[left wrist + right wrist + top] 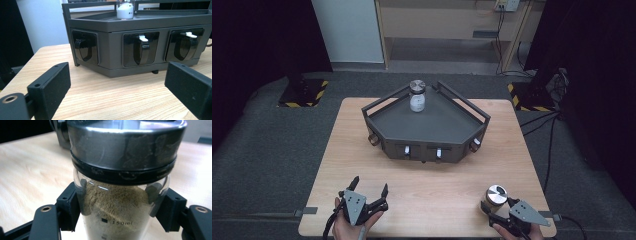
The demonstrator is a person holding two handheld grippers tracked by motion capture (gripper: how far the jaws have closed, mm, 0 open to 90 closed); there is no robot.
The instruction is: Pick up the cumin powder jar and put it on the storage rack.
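Plainly, jar (120, 202) stands upright.

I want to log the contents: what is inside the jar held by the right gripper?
The jar holds brownish powder, seen through the glass. The metal lid hides the top, and the right gripper, clamped on the glass, covers both sides.

Brown powder in clear jar (120, 215); dark grey tray (427, 125); possibly white jar (417, 102).

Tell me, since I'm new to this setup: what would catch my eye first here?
The dark grey corner rack at the table's middle, with a white-filled jar at its back corner. Near the table's front right edge, the right gripper is clamped on a steel-lidded jar of brown powder, while the left gripper waits open.
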